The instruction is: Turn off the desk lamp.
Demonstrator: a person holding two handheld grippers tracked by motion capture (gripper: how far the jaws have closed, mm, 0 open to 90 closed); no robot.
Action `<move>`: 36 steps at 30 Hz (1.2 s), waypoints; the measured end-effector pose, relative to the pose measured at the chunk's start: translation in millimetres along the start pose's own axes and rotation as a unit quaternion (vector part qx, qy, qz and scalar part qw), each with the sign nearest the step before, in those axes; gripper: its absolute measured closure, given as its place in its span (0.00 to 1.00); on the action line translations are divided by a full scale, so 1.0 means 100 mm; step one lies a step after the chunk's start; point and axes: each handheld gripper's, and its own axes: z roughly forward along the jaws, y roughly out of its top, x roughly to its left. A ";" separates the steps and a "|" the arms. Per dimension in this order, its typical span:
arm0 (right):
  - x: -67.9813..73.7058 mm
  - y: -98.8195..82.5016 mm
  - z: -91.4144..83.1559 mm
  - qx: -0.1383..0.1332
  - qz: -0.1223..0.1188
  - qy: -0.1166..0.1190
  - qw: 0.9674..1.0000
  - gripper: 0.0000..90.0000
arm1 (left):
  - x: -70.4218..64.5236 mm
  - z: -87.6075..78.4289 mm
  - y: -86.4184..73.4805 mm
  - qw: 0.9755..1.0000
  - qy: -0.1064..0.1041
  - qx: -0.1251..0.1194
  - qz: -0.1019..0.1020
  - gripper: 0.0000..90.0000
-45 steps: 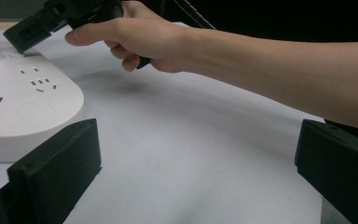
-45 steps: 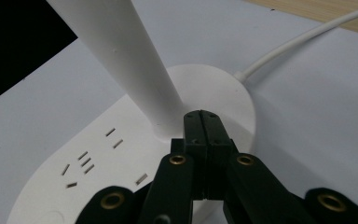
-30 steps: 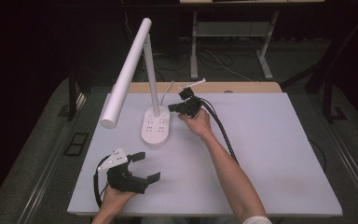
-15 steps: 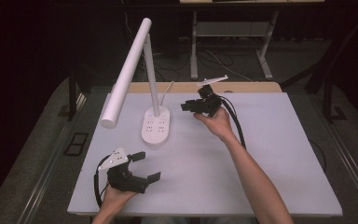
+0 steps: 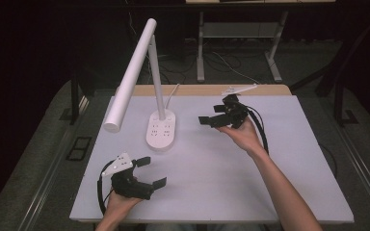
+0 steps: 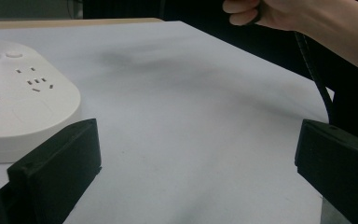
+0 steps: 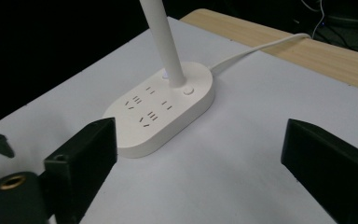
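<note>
white lamp base (image 5: 162, 131) alone, right claw (image 5: 211, 119) raised beside it – jaws just opened wide, empty, left claw (image 5: 150, 172) resting low, spread, empty

My white desk lamp (image 5: 144, 82) looks like smooth plastic with a soft satin sheen, its oval socket base (image 7: 161, 109) the same, and its white cord (image 7: 256, 49) rubbery. The pale grey tabletop (image 5: 231, 178) is matt, edged at the back by a strip of light wood (image 7: 279, 39). My two black grippers (image 5: 149, 175) (image 5: 207, 120) look like matt, slightly grainy plastic.
</note>
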 end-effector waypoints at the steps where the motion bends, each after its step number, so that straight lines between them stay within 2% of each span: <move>1: 0.01 -0.05 -0.08 0.000 0.003 0.002 1.000 0.01 | 0.00 0.00 0.00 1.000 0.000 0.000 0.000 0.00; 2: 0.01 -0.05 -0.08 0.000 0.003 0.002 1.000 0.01 | 0.00 0.00 0.00 1.000 0.000 0.001 0.001 0.00; 5: 0.03 -0.16 -0.24 0.000 0.000 0.002 1.000 0.01 | 0.00 0.00 0.00 1.000 0.000 0.000 0.001 0.00; 8: 0.05 -0.20 -0.33 -0.004 -0.002 0.003 1.000 0.01 | -0.01 0.01 0.00 1.000 0.000 0.001 0.001 0.00; 9: 0.07 -0.25 -0.42 -0.010 -0.005 0.003 1.000 0.01 | -0.01 0.01 0.00 1.000 0.000 0.001 0.001 0.00; 20: 0.14 -0.53 -0.71 -0.026 -0.001 0.002 1.000 0.01 | -0.01 0.00 0.00 1.000 0.002 0.001 0.001 0.00; 28: 0.12 -0.85 -0.96 -0.034 0.017 -0.015 0.999 0.01 | -0.01 0.01 0.00 1.000 0.003 0.001 0.002 0.00; 36: 0.17 -1.14 -1.12 -0.041 0.029 -0.026 0.998 0.01 | -0.01 0.00 0.00 1.000 0.005 0.002 0.003 0.00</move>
